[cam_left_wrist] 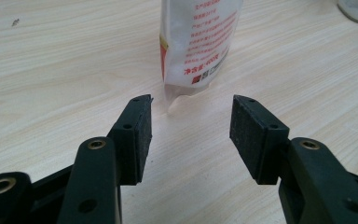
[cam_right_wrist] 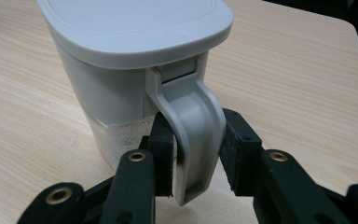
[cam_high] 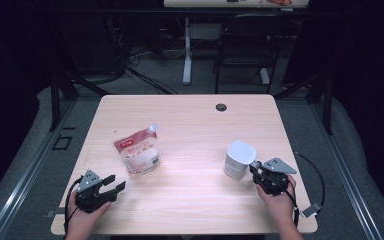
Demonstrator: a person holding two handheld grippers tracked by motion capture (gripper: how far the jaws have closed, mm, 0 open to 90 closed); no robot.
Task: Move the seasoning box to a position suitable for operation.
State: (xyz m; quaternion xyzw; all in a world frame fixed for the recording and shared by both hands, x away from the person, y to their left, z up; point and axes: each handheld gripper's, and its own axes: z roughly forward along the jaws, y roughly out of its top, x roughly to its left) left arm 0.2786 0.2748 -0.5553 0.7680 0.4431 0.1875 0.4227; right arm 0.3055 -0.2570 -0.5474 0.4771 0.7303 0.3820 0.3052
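A white lidded container (cam_high: 239, 159) stands upright on the wooden table (cam_high: 190, 125) at the right. Its grey clip handle (cam_right_wrist: 193, 140) points toward me, and my right gripper (cam_high: 256, 170) is shut on that handle, one pad on each side (cam_right_wrist: 195, 154). White powder shows through the container's lower wall (cam_right_wrist: 121, 135). A red and white pouch (cam_high: 138, 150) lies flat left of centre. My left gripper (cam_high: 114, 184) stands open just short of the pouch's near bottom corner (cam_left_wrist: 186, 81), nothing between its pads (cam_left_wrist: 191, 135).
A round cable hole (cam_high: 221, 107) sits near the table's far edge. A dark chair (cam_high: 245, 45) and a white desk leg (cam_high: 187, 50) stand beyond the table. Bare tabletop lies between the pouch and the container.
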